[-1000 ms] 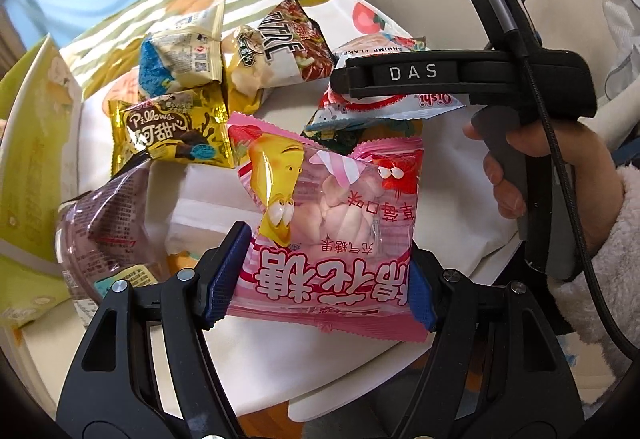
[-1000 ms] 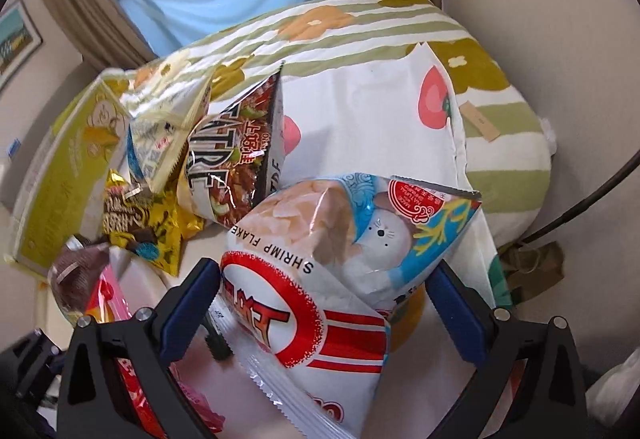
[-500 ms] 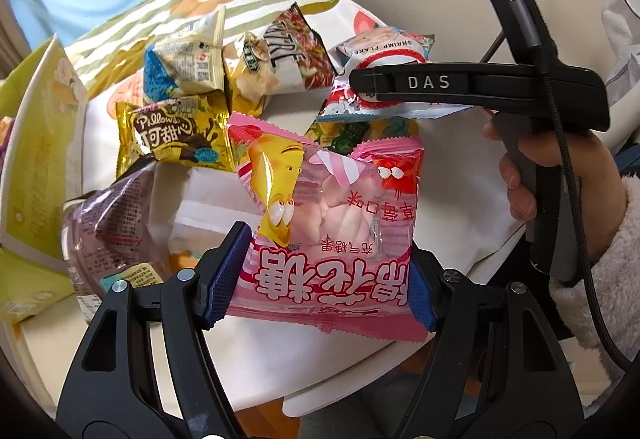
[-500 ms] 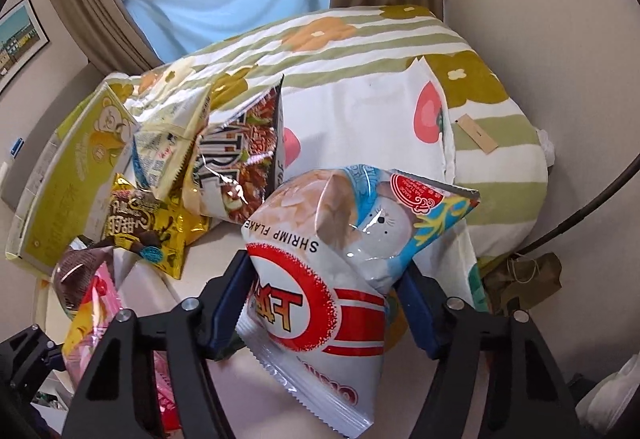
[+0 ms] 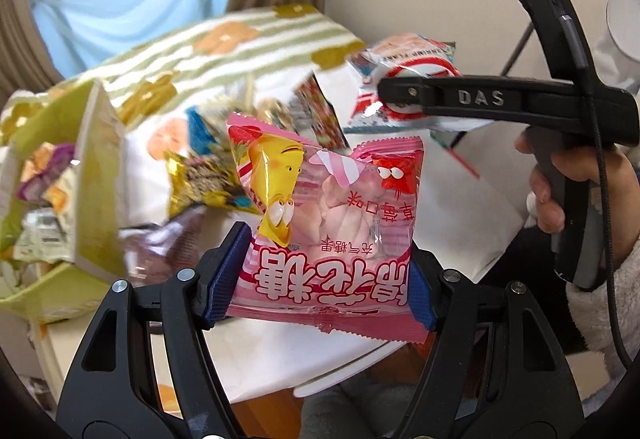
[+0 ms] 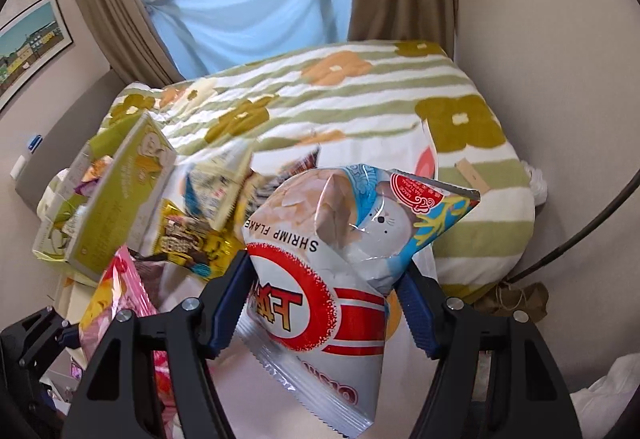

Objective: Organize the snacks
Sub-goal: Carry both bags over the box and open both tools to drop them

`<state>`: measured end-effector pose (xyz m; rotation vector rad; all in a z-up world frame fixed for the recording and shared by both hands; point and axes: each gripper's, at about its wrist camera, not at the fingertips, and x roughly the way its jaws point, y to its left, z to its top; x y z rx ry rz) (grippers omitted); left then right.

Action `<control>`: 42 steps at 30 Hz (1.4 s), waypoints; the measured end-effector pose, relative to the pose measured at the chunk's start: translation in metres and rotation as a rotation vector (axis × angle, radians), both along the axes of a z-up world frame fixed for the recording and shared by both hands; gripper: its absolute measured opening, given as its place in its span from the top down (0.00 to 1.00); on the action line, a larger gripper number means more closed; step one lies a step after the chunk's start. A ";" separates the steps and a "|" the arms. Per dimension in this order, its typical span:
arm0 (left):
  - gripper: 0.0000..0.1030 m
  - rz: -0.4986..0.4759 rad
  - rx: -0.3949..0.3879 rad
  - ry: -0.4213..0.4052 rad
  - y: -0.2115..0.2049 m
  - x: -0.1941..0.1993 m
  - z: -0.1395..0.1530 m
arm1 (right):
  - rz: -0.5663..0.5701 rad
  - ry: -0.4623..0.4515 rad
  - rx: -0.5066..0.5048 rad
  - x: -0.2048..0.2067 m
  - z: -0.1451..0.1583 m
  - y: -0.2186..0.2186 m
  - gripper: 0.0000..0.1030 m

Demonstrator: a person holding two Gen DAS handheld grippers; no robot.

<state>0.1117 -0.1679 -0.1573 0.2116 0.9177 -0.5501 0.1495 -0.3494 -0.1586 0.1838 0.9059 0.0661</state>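
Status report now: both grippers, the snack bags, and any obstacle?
Left gripper shut on pink marshmallow bag. Right gripper shut on shrimp flakes bag. Both bags lifted clear of snack pile. Nothing in the way.

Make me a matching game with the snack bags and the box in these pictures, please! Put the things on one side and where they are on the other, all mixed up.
Things:
1. pink marshmallow bag
2. shrimp flakes bag
3. gold Pillows bag
4. green box

Places:
A. lying on the table among the pile
B. held in the right gripper
C. standing open at the table's left, snacks inside
D. held in the left gripper

Pairs: 1-D, 2-B, 3-A, 4-C
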 end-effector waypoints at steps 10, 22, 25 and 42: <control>0.35 0.163 -0.036 -0.095 0.059 0.009 0.055 | 0.125 -0.122 -0.005 0.003 0.071 0.040 0.36; 0.35 0.391 -0.020 -0.151 0.201 0.063 0.088 | 0.299 -0.184 0.022 0.036 0.099 0.161 0.36; 0.35 0.426 -0.006 -0.138 0.238 0.081 0.084 | 0.332 -0.175 0.038 0.047 0.098 0.197 0.36; 0.01 0.388 -0.020 -0.064 0.341 0.139 0.011 | 0.364 -0.015 0.010 0.096 0.043 0.319 0.36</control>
